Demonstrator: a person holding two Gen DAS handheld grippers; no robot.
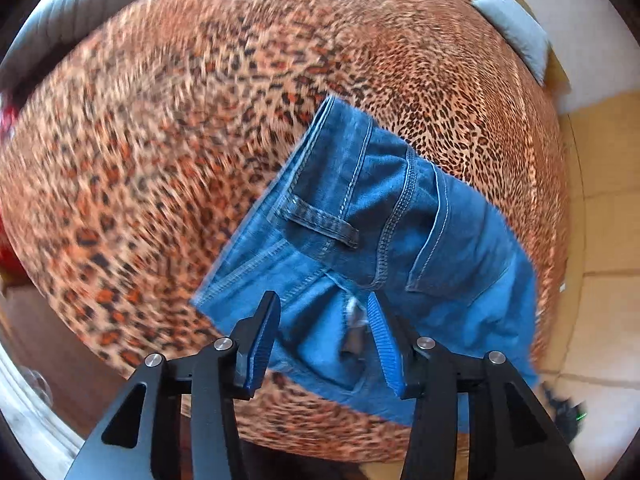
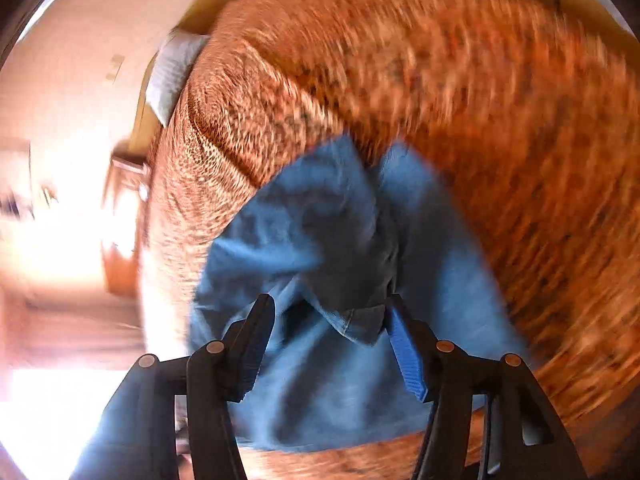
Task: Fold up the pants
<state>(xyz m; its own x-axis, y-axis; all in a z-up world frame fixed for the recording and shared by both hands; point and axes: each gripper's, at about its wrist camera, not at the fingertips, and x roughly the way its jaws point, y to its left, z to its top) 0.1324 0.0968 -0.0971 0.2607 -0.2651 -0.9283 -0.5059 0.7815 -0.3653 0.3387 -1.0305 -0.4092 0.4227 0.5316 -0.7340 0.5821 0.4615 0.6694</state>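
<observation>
Since the leopard-print bedspread (image 1: 168, 120) made a big flat work surface, the blue denim pants (image 1: 400, 220) lay bunched on it, right under and ahead of both tongs. Left gripper (image 1: 324, 336) stood apart over the waistband end, nothing pinched. Right gripper (image 2: 328, 340) gaped too, a fabric corner just loose between its jaws, probably let go.

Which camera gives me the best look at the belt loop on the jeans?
The left wrist view. There the belt loop lies sharp on the waistband of the jeans, stitching visible, beyond the open left gripper. The right wrist view shows only blurred, bunched denim; no loop can be made out.
</observation>
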